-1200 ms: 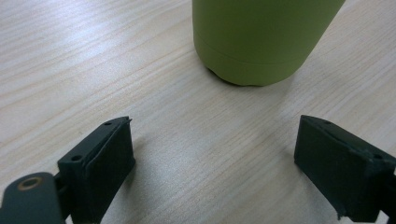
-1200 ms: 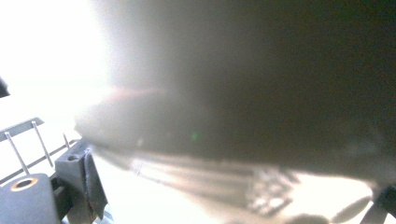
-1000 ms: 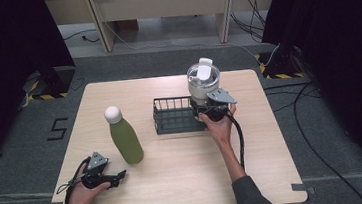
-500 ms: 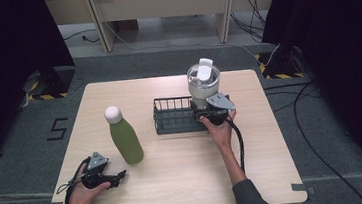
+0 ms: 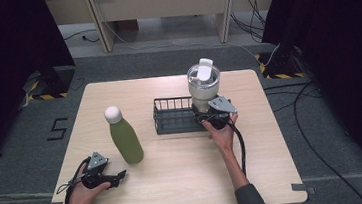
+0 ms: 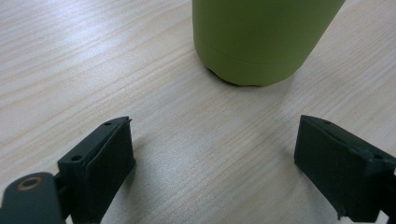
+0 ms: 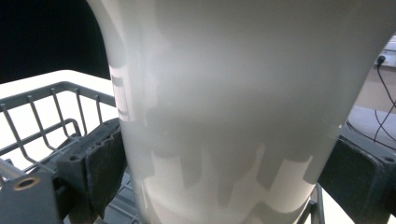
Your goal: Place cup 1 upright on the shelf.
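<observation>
A pale metal tumbler (image 5: 203,84) with a white lid stands upright in the right end of a dark wire basket (image 5: 170,129). My right gripper (image 5: 205,109) is low at the tumbler's near side. In the right gripper view the tumbler (image 7: 233,93) sits between the two jaws, whose pads press its sides, so the right gripper (image 7: 229,163) is shut on it. A green bottle (image 5: 125,140) with a white cap stands left of the basket. Near the front left corner my left gripper (image 5: 120,177) rests open on the table, with the bottle's base (image 6: 261,37) just beyond the left gripper (image 6: 210,140).
The wooden table (image 5: 186,182) has bare room in front of the basket and at the far left. The basket's wire wall (image 7: 42,116) rises to the left of the tumbler. Cables (image 5: 241,146) trail from both grippers toward the front edge.
</observation>
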